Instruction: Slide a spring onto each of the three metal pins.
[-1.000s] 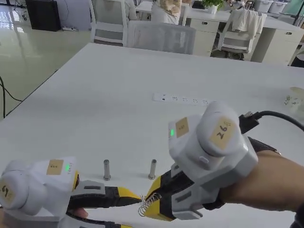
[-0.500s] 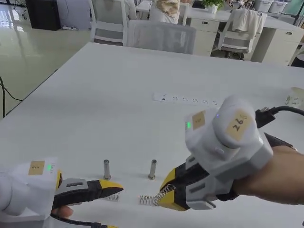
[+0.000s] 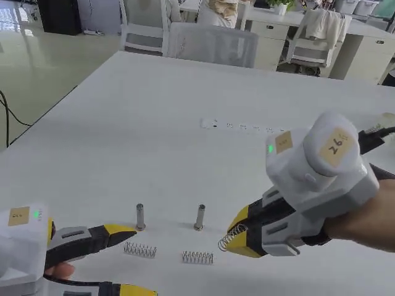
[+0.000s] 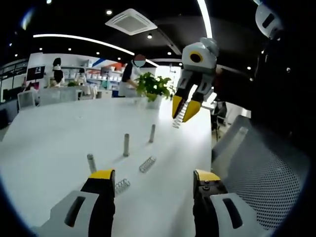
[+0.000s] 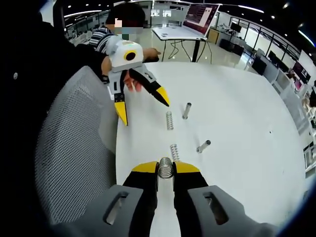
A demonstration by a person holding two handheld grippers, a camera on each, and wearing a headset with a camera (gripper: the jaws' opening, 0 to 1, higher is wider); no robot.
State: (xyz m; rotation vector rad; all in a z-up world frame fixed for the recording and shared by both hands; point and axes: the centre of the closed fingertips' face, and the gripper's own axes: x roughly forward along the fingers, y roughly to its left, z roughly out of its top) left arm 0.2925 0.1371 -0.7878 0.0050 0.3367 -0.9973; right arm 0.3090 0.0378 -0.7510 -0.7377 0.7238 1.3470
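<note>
Two metal pins (image 3: 139, 217) (image 3: 199, 217) stand upright on the white table (image 3: 185, 111). Just in front of them lie two loose springs (image 3: 141, 249) (image 3: 197, 257). My right gripper (image 3: 233, 237) hovers to the right of the pins, shut on a third spring (image 5: 165, 168) that sticks out between its yellow tips. My left gripper (image 3: 126, 259) sits low at the left, jaws open and empty. In the left gripper view, three pins (image 4: 91, 162) (image 4: 126, 144) (image 4: 152, 133) stand in a row, with the right gripper (image 4: 185, 111) above them.
A white power strip (image 3: 241, 126) lies mid-table. A grey mesh chair (image 3: 210, 46) stands at the far edge, and more desks and chairs stand beyond it. A cup (image 3: 387, 120) sits at the right edge. A mesh chair back (image 5: 74, 148) is close beside the near table edge.
The grippers have drawn apart: the right one has risen and moved right with a spring, and the left one has pulled back left and opened. Two springs now lie free on the table.
</note>
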